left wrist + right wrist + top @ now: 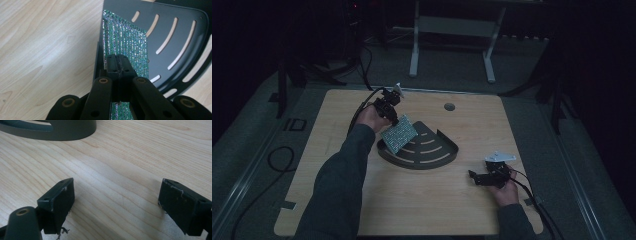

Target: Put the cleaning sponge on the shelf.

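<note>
The left gripper [117,65] has its jaws pressed tight on the near edge of 1 glittery green sponge [125,42], a flat sequinned pad that runs out ahead of the jaws and tilts down onto the dark rack [175,27]. Beyond the jaw tips the sponge's far edge lies over the rack's slotted floor, while its left edge sits just by the rack's straight wall; from the high view the sponge [399,133] leans on the rack's [432,156] left corner, half inside. To finish this placing well, I judge the hand should lower the sponge until it lies flat on the slotted floor, keep it clear of the wall so it does not ride up on the rim, and only then part the jaws, drawing back along the line of the grip so the pads do not drag it out. The right gripper [116,205] rests low over bare wood with its jaws spread wide and nothing between them; the rack's curved wall [62,131] is well ahead of its tips, to the upper left. Counted: 1 sponge, 1 rack, 2 grippers, 1 wooden table [362,210], with 1 small round grommet [449,106] in the board beyond the rack.
</note>
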Demonstrator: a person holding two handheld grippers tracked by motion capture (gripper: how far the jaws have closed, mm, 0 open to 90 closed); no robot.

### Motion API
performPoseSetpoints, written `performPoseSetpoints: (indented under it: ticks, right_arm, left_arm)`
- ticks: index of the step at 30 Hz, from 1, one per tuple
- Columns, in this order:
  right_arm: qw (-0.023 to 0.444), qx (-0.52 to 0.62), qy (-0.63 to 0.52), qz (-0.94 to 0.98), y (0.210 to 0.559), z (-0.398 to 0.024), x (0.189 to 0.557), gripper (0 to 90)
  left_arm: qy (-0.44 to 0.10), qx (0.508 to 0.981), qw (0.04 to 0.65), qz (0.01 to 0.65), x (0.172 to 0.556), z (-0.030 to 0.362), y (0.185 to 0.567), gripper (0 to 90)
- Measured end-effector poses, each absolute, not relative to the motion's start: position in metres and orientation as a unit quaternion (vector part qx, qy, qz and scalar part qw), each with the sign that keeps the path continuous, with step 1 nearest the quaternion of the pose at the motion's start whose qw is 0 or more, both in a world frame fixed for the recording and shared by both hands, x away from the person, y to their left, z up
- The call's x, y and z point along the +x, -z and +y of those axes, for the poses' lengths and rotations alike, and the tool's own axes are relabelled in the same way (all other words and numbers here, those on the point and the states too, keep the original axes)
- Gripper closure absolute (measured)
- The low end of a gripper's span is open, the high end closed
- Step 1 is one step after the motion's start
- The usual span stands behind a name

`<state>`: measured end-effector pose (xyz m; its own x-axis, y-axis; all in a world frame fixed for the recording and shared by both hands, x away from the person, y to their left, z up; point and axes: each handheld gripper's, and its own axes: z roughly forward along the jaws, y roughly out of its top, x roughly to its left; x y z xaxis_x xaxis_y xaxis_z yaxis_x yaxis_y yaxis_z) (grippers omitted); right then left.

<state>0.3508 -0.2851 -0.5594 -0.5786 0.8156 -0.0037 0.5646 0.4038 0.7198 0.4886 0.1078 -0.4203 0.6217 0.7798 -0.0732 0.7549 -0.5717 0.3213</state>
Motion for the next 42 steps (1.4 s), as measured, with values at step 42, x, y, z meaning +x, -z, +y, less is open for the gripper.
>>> performPoseSetpoints:
  ticks: [42]
  right_arm:
    - [0.181,0.422,-0.347,0.818,0.559,-0.285,0.351,13.2]
  left_arm:
    - [-0.063,0.9,0.12,0.413,0.49,0.097,0.451,89.8]
